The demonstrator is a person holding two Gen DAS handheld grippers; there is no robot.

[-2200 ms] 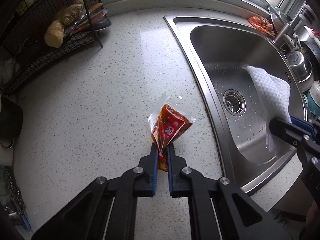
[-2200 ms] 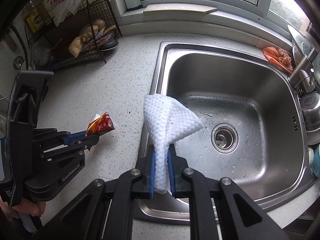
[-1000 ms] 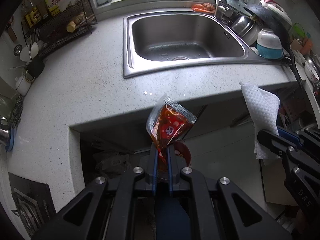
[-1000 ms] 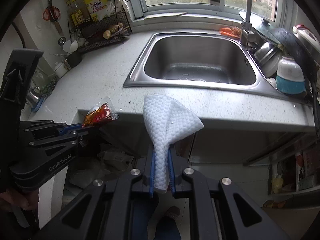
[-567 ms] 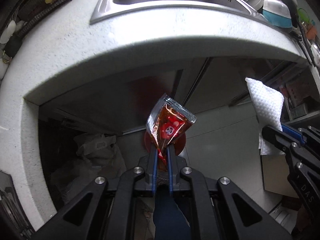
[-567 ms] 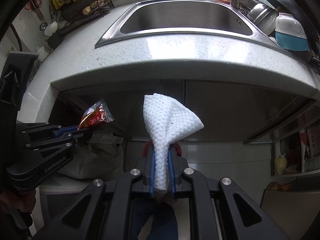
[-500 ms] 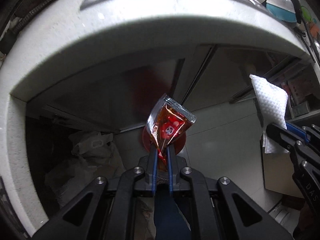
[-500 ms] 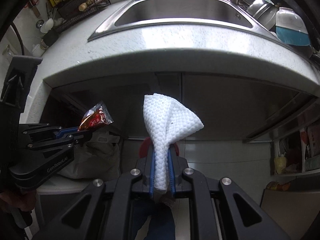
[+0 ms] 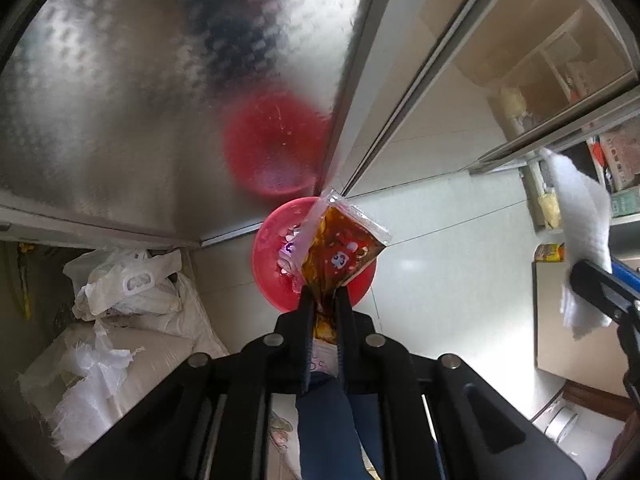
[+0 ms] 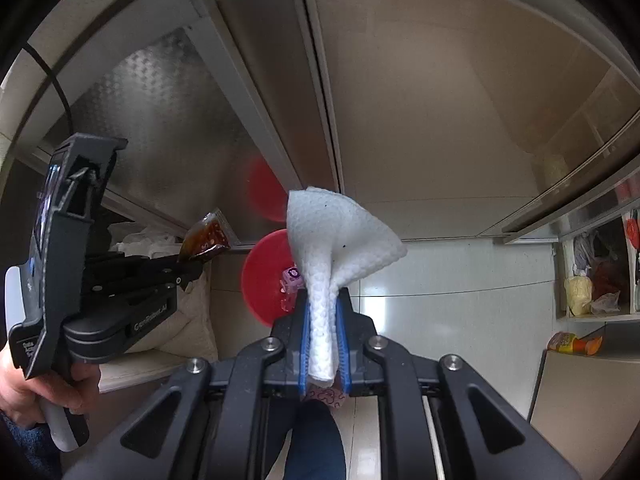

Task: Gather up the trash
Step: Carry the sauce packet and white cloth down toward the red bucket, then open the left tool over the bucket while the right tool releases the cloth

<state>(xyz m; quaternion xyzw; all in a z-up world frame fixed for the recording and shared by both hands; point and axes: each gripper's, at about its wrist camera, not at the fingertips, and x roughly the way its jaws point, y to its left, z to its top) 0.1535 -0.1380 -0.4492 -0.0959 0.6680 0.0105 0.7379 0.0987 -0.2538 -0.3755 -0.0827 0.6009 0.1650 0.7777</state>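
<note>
Left wrist view. Left gripper [image 9: 324,300] with jaws closed on the lower corner of a sauce packet [image 9: 340,254], which stands up tilted, directly over a red bin [image 9: 272,276]. Bin sits on the tiled floor [image 9: 448,264], small wrappers [image 9: 289,254] inside it, exact items too small to tell. Steel cabinet door [image 9: 120,112] behind the bin shows a blurred red reflection. White plastic bags [image 9: 132,284] piled on a pale sack [image 9: 132,356] to the left of the bin. At the right edge, the right gripper [image 9: 600,284] grips a white cloth [image 9: 584,220]; open shelves [image 9: 616,184] with boxes beyond it.

Right wrist view. Right gripper [image 10: 323,320], jaws clamped on the folded cloth [image 10: 336,232], whose upper part fans out above them. Red bin [image 10: 264,276] just behind the cloth, partly hidden by it, a purple-marked wrapper [image 10: 291,276] visible inside. Left gripper [image 10: 188,268] at left, held in a hand [image 10: 36,392], packet [image 10: 206,236] in its tips, near the bin's left rim. Beige cabinet doors [image 10: 440,100] fill the background; shelves [image 10: 596,272] with bags at right.
</note>
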